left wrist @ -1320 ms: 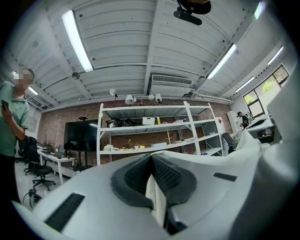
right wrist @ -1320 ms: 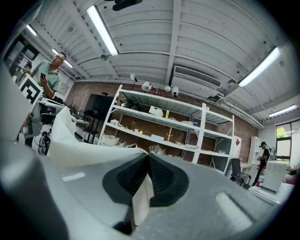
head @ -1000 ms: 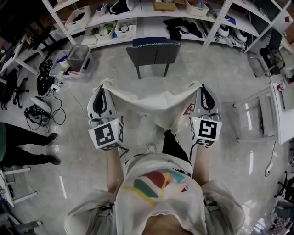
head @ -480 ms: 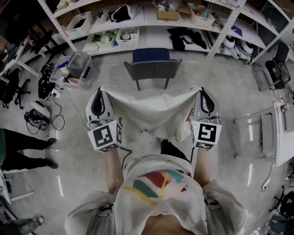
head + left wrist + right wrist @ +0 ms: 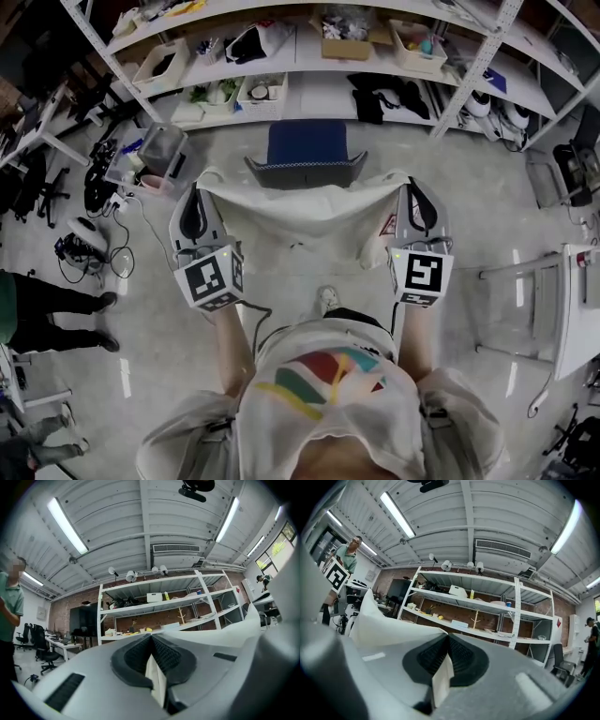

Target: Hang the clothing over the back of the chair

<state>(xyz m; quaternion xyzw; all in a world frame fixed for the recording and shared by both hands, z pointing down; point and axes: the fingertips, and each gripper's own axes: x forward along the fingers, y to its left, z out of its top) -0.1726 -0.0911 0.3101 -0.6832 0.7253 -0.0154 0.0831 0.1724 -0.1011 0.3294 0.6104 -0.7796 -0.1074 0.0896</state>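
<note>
A white piece of clothing [image 5: 305,211] is stretched between my two grippers in the head view and sags in the middle. My left gripper [image 5: 202,180] is shut on its left corner; a fold of white cloth [image 5: 157,681] sits pinched between the black pads. My right gripper [image 5: 408,180] is shut on the right corner, and a strip of the cloth [image 5: 440,681] shows between its pads. The chair [image 5: 305,159], with a blue seat and dark grey back, stands just beyond the cloth, its back nearest me. The cloth's top edge lies level with the chair back.
White shelving [image 5: 309,56] with boxes, baskets and dark clothes runs behind the chair. A clear plastic bin [image 5: 155,150] and tangled cables [image 5: 89,234] lie on the floor at left. A person's legs [image 5: 52,309] stand at far left. White table frames [image 5: 548,300] are at right.
The chair has come nearer in the head view. The stretched cloth, earlier short of the chair, now reaches its back. Both grippers keep hold of the corners.
</note>
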